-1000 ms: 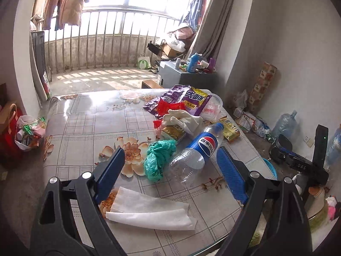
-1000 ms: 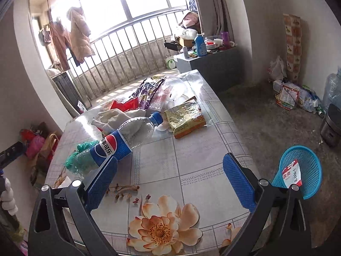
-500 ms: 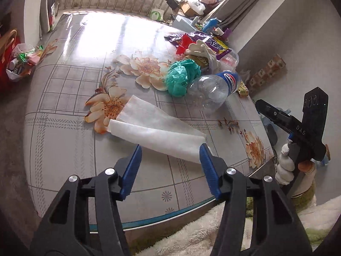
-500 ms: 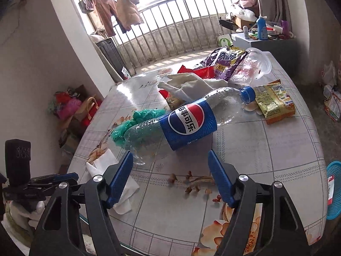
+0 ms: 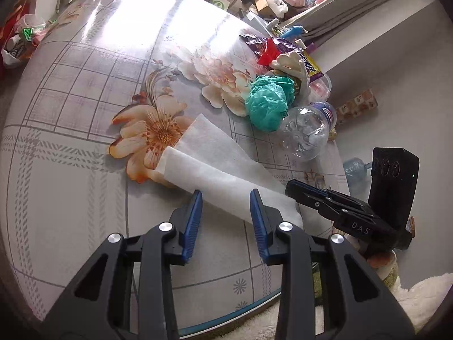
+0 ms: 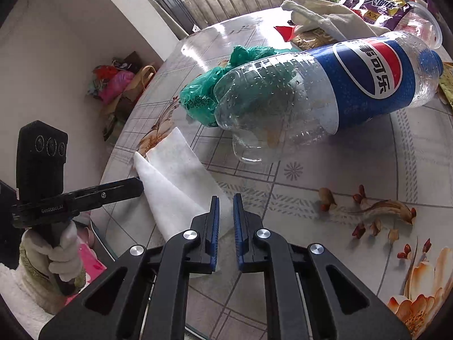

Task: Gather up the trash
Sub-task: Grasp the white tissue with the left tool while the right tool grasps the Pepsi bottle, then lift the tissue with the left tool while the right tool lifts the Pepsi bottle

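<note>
Risk: folded white paper napkin (image 5: pixel 215 167) lies flat on floral counter (image 5: pixel 70 141); left gripper (image 5: pixel 225 195) straddles its near edge, partly parted, nothing clamped. Right gripper (image 6: pixel 226 201) nearly clenched, empty. Thin sheet may slip out.

bare tabletop (image 5: pixel 70 170) left, bottle (image 6: pixel 325 85) crowding right

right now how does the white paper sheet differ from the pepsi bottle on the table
The white paper sheet is opaque, flat and folded; the Pepsi bottle is clear plastic, rounded, with a blue label. The sheet lies nearest the table edge, with the left tool open at its edge and the right tool almost shut over its corner; the bottle lies farther in, untouched, beside a green plastic bag. Both lie on the floral table.
</note>
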Demonstrator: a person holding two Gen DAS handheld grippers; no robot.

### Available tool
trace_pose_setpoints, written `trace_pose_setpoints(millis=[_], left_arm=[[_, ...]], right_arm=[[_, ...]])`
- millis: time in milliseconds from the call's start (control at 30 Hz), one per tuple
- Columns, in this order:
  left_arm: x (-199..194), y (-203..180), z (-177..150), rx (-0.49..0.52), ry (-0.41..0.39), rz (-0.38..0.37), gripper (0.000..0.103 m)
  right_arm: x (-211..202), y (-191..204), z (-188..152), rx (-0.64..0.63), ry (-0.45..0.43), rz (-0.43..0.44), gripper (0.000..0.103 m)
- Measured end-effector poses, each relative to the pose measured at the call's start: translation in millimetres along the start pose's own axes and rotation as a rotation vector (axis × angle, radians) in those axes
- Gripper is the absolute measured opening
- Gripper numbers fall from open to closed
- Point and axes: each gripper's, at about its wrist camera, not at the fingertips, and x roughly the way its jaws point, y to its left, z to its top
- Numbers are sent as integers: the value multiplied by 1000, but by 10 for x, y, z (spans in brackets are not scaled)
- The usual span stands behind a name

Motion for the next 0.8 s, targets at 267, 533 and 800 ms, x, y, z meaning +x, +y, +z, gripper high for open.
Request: trace_pose_setpoints(millis=[267,533,800], left_arm=[[28,49,126,-24,7,-6,32],[104,-96,167,37,-28,110,26],[115,-61,187,49,-42,150,5]], right_arm=[[65,116,-104,-19,46,81,9],[10,188,-152,-64,56,100,9],[-561,-633,45,285,-123,122,42]])
